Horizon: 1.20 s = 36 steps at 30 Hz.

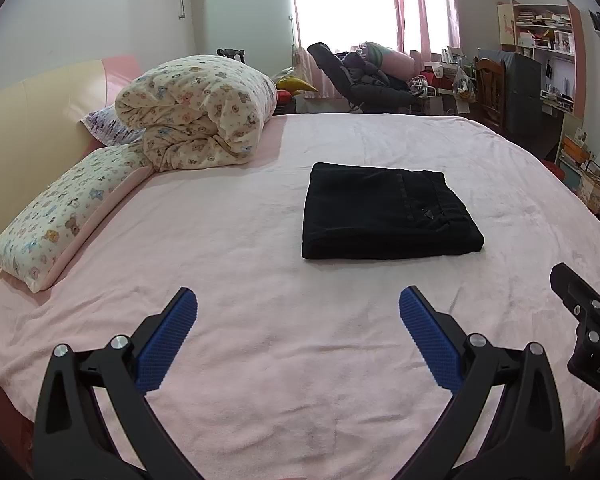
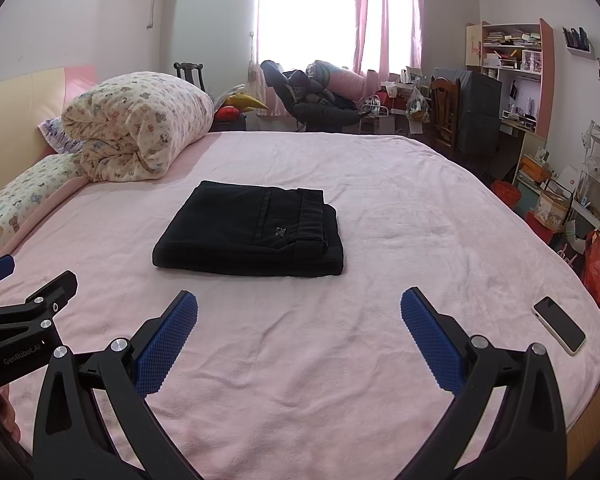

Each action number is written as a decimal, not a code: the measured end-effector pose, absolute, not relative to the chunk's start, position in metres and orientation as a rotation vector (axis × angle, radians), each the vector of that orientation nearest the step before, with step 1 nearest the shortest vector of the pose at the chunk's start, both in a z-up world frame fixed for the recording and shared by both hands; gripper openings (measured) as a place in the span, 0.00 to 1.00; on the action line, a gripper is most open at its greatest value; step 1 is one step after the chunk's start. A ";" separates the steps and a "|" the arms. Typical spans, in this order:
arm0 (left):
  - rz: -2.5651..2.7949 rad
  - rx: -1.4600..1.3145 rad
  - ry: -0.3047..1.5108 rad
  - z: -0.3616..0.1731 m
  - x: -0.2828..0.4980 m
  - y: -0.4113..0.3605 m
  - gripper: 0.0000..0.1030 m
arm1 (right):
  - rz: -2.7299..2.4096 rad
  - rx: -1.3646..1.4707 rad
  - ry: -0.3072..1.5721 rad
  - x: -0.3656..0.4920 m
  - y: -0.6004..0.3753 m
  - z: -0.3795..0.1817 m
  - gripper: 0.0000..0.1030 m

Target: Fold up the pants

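Apparently final step: left gripper [image 1: 298,312] jaws spread wide, empty, hovering over pink bedsheet [image 1: 260,360]. Black pants [image 1: 384,212] centre of bed, folded into compact rectangle, well apart from both tools. Right gripper [image 2: 299,312] likewise spread, empty. Phone [image 2: 559,325] near right edge. Next: probably only tidy or withdraw.
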<state>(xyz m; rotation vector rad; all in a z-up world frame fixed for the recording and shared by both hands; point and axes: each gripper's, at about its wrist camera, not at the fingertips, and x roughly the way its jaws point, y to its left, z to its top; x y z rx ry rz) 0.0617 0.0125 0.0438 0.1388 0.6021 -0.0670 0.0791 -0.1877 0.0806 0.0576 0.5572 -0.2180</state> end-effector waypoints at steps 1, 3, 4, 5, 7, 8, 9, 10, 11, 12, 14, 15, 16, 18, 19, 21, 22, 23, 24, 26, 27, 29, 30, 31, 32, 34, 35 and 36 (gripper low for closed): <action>-0.069 0.139 0.604 0.044 0.062 0.012 0.98 | -0.218 0.058 0.557 0.079 -0.188 0.080 0.99; -0.071 0.137 0.606 0.043 0.061 0.012 0.98 | -0.218 0.060 0.558 0.079 -0.188 0.080 0.99; -0.072 0.137 0.607 0.043 0.061 0.012 0.98 | -0.218 0.059 0.559 0.079 -0.188 0.080 0.99; -0.075 0.137 0.609 0.042 0.061 0.012 0.98 | -0.218 0.058 0.557 0.079 -0.188 0.081 0.99; -0.076 0.141 0.608 0.043 0.062 0.012 0.98 | -0.218 0.057 0.558 0.079 -0.188 0.080 0.99; -0.076 0.141 0.609 0.043 0.061 0.012 0.98 | -0.217 0.058 0.559 0.079 -0.188 0.081 0.99; -0.076 0.143 0.609 0.043 0.061 0.012 0.98 | -0.217 0.057 0.560 0.079 -0.188 0.080 0.99; -0.077 0.141 0.610 0.043 0.062 0.012 0.98 | -0.216 0.057 0.561 0.079 -0.187 0.080 0.99; -0.079 0.140 0.611 0.043 0.061 0.012 0.98 | -0.216 0.057 0.560 0.080 -0.187 0.081 0.99; -0.084 0.137 0.611 0.043 0.062 0.012 0.98 | -0.216 0.059 0.560 0.080 -0.186 0.081 0.99; -0.088 0.136 0.608 0.043 0.062 0.013 0.98 | -0.215 0.058 0.561 0.080 -0.187 0.081 0.99; -0.089 0.136 0.607 0.043 0.062 0.013 0.98 | -0.214 0.058 0.561 0.080 -0.187 0.081 0.99; -0.090 0.138 0.606 0.043 0.063 0.014 0.98 | -0.214 0.057 0.561 0.080 -0.187 0.081 0.99; -0.078 0.146 0.600 0.043 0.062 0.014 0.98 | -0.214 0.057 0.562 0.080 -0.186 0.080 0.99; -0.076 0.148 0.603 0.043 0.062 0.014 0.98 | -0.215 0.058 0.562 0.080 -0.186 0.080 0.99; -0.082 0.142 0.612 0.042 0.064 0.014 0.98 | -0.214 0.058 0.562 0.080 -0.186 0.080 0.99; -0.079 0.141 0.611 0.042 0.064 0.014 0.98 | -0.214 0.058 0.562 0.080 -0.186 0.080 0.99; -0.076 0.141 0.610 0.042 0.064 0.015 0.98 | -0.214 0.058 0.562 0.080 -0.186 0.080 0.99; -0.076 0.141 0.611 0.042 0.064 0.015 0.98 | -0.214 0.057 0.562 0.080 -0.186 0.080 0.99; -0.074 0.143 0.612 0.042 0.064 0.015 0.98 | -0.215 0.057 0.563 0.080 -0.186 0.080 0.99; -0.071 0.144 0.612 0.042 0.064 0.016 0.98 | -0.215 0.059 0.564 0.080 -0.186 0.080 0.99; -0.066 0.145 0.611 0.042 0.064 0.017 0.98 | -0.214 0.060 0.562 0.080 -0.186 0.080 0.99; -0.066 0.143 0.610 0.042 0.064 0.017 0.98 | -0.214 0.059 0.562 0.080 -0.186 0.080 0.99; -0.069 0.142 0.608 0.042 0.064 0.017 0.98 | -0.214 0.058 0.562 0.080 -0.186 0.080 0.99; -0.068 0.145 0.604 0.043 0.064 0.017 0.98 | -0.213 0.057 0.562 0.080 -0.185 0.079 0.99; -0.072 0.153 0.596 0.043 0.063 0.017 0.98 | -0.210 0.057 0.562 0.080 -0.184 0.078 0.99; -0.074 0.155 0.596 0.043 0.063 0.016 0.98 | -0.209 0.058 0.562 0.080 -0.184 0.077 0.99; -0.077 0.156 0.597 0.043 0.063 0.016 0.98 | -0.208 0.059 0.562 0.080 -0.184 0.077 0.99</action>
